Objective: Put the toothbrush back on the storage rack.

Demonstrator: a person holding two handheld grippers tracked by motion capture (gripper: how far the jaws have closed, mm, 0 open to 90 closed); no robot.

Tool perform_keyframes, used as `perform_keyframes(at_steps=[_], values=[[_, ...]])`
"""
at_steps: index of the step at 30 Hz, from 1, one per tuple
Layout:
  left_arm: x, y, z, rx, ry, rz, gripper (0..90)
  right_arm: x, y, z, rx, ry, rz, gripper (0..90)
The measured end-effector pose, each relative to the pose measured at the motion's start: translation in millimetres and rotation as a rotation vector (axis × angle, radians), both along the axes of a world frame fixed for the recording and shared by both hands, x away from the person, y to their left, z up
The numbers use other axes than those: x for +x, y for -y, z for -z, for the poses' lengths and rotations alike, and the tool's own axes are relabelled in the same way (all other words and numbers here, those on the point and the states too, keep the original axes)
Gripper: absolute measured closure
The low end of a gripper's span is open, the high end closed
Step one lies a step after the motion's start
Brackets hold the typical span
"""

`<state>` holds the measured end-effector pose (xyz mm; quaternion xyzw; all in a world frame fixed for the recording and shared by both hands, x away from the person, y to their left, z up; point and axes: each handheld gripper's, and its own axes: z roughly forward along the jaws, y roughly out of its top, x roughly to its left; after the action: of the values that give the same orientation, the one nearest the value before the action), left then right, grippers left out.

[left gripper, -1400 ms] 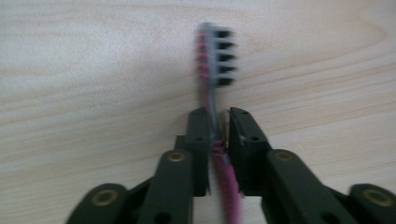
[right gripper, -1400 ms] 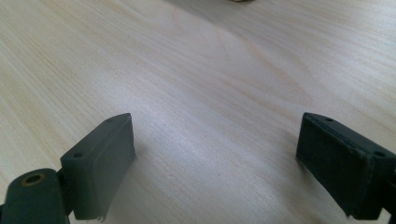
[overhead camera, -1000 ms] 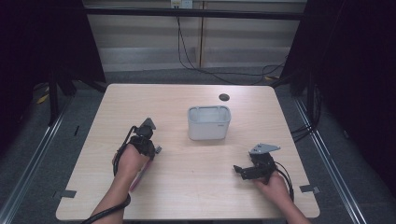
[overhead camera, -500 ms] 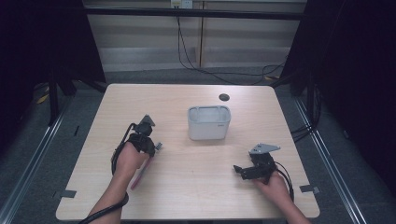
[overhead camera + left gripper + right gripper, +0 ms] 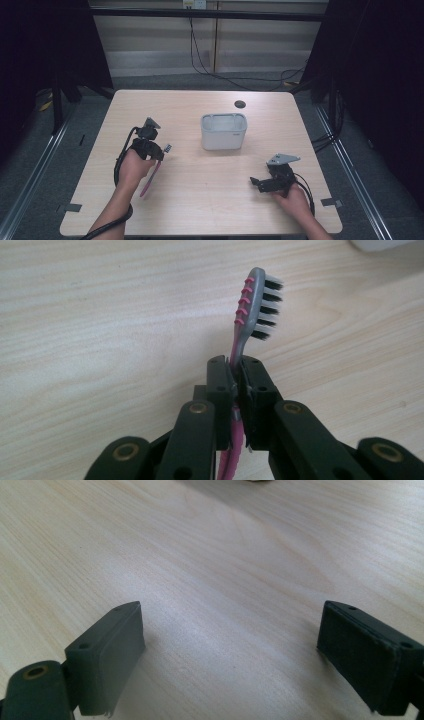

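My left gripper [image 5: 161, 151] is clamped on one pink and grey plastic toothbrush [image 5: 250, 320], gripped at its neck, so the bristled head pokes out just past my jaw tips while the long pink handle trails back under my left hand [image 5: 134, 167] toward me. The brush's long axis runs from my wrist forward and to the right, pointing roughly at the one white, rounded rectangular plastic tub [image 5: 224, 131] standing upright near the middle of the pale wooden table [image 5: 210, 200]. That tub lies ahead and to the right of the brush head, well apart from it, and my left hand is the nearer one. My right gripper [image 5: 235, 650] rests low over bare wood with its jaws spread wide, holding nothing.
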<state>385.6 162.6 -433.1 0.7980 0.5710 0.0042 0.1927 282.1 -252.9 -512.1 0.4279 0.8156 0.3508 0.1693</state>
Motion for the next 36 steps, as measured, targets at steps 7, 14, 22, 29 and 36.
perform_keyframes(at_steps=[7,14,22,29,36], values=[[-1.6,-4.6,-9.9,-0.034,0.077,-0.007,84.6,0.0,0.0,0.0,0.000,0.000,0.000,10.7],[-2.7,-8.0,-21.6,-0.071,0.147,-0.012,84.5,0.0,0.0,0.0,0.000,0.000,0.000,10.7],[-5.8,-8.7,-30.5,-0.106,0.233,-0.022,84.6,0.0,0.1,0.0,-0.003,0.002,-0.001,10.7],[-8.6,-8.7,-37.1,-0.127,0.295,-0.020,84.6,0.0,0.2,0.0,-0.004,0.002,-0.002,10.7],[-13.1,-10.1,-45.9,-0.156,0.408,-0.022,84.6,-0.1,0.0,0.0,-0.002,0.002,0.000,10.7]])
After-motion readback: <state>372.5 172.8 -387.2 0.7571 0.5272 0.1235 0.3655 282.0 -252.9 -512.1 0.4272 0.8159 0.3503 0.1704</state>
